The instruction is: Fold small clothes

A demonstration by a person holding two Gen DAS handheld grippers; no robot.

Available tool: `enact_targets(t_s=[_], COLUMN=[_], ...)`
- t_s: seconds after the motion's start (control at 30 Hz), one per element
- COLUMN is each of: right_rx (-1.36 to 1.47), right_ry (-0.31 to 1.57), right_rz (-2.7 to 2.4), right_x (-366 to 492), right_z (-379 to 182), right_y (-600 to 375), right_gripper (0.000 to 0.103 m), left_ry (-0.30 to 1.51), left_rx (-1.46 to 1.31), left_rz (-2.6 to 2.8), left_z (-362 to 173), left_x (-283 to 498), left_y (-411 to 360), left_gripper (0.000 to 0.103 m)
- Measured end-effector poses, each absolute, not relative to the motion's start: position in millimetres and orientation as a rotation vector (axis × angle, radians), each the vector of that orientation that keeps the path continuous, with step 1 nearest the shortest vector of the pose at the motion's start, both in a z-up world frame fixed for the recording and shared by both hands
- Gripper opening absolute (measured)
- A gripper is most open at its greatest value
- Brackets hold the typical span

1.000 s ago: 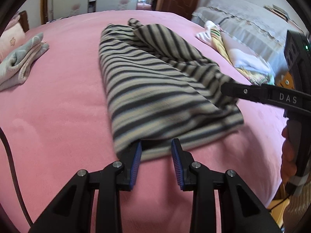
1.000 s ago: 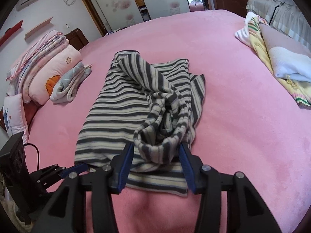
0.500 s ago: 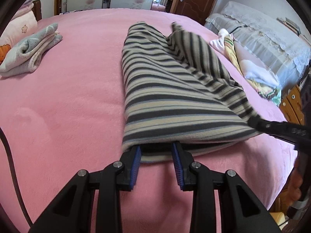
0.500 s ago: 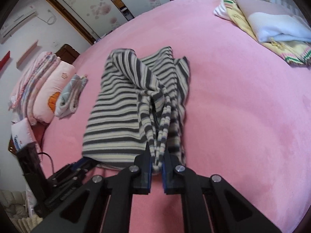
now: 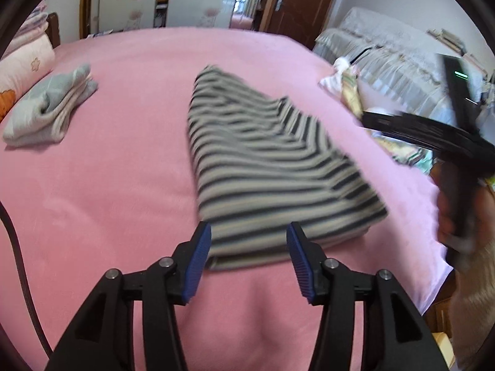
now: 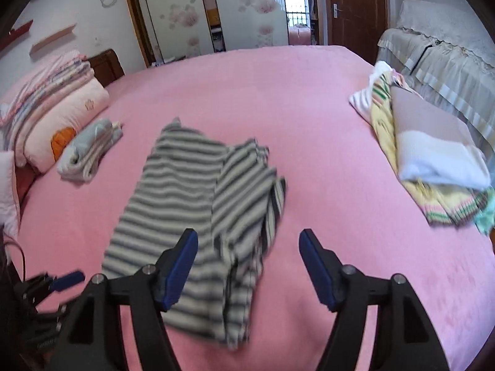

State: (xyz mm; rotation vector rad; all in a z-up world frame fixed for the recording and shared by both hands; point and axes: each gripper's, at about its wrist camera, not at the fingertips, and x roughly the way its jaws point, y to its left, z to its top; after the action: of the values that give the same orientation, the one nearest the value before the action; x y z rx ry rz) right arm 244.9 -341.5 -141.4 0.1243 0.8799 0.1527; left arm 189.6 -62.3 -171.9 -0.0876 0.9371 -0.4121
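Note:
A grey-and-cream striped garment (image 5: 272,167) lies folded on the pink bed (image 5: 108,185), blurred. My left gripper (image 5: 249,259) hangs just above its near edge. Its jaws are opening and the blue pads (image 5: 201,262) stand clear of the cloth. In the right wrist view the striped garment (image 6: 198,204) lies with a folded-over flap on its right side. My right gripper (image 6: 247,266) is above its near end, jaws opening, with nothing pressed between them. The right gripper (image 5: 417,130) also shows at the right edge, held by a hand (image 5: 448,216). The left gripper's tip (image 6: 66,278) shows at lower left.
A folded grey-and-white cloth (image 6: 89,151) lies left of the garment, next to stacked pillows (image 6: 52,114). A pile of clothes (image 6: 433,167) sits on the bed's right side. A covered sofa (image 6: 448,46) stands beyond it. A cable (image 5: 18,247) runs down the left edge.
Both grippers have let go of the striped garment, opened and risen. The lifted near edge has dropped flat onto the bed.

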Motion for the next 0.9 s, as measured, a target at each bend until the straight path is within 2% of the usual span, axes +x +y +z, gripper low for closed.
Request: enact_targets(t_s=[0.03,0.1,0.2,0.4,0.63,0.9], right_rx=[0.138,0.146,0.100,-0.107,-0.021,-0.040], right_ry=[0.879,0.920,1.002,1.119,1.110,1.038], right_rz=[0.192,0.291,0.395,0.427,0.292,0.333], right_x=[259.3,295.8,334.8,379.9,406.0,345.1], right_z=[-142.6,-154.3,-178.3,-229.5,-234.7,-190.8], right_y=[-340.4,-329.8,-304.5,-271.5,-320.2,-310.1], right_gripper=[0.062,0.041,0.020,0.002,0.000,0.000], left_ry=[0.929,0.928,0.962,1.000,0.994,1.010], left_rx=[-0.085,-0.071,-0.055,-0.016,0.060,0.002], left_rz=[-0.420,-0.426,-0.436,-0.447,-0.459,-0.491], left_z=[-171.2,-176.4,-193.5,-218.4,-228.9,-211.0], left_x=[192.5,202.2,217.2,222.5,208.7,206.6], left_y=[-66.4,-77.0,-90.7,-101.6,-110.1,-103.2], left_gripper=[0.051,0.051,0.051,0.051,0.051,0.051])
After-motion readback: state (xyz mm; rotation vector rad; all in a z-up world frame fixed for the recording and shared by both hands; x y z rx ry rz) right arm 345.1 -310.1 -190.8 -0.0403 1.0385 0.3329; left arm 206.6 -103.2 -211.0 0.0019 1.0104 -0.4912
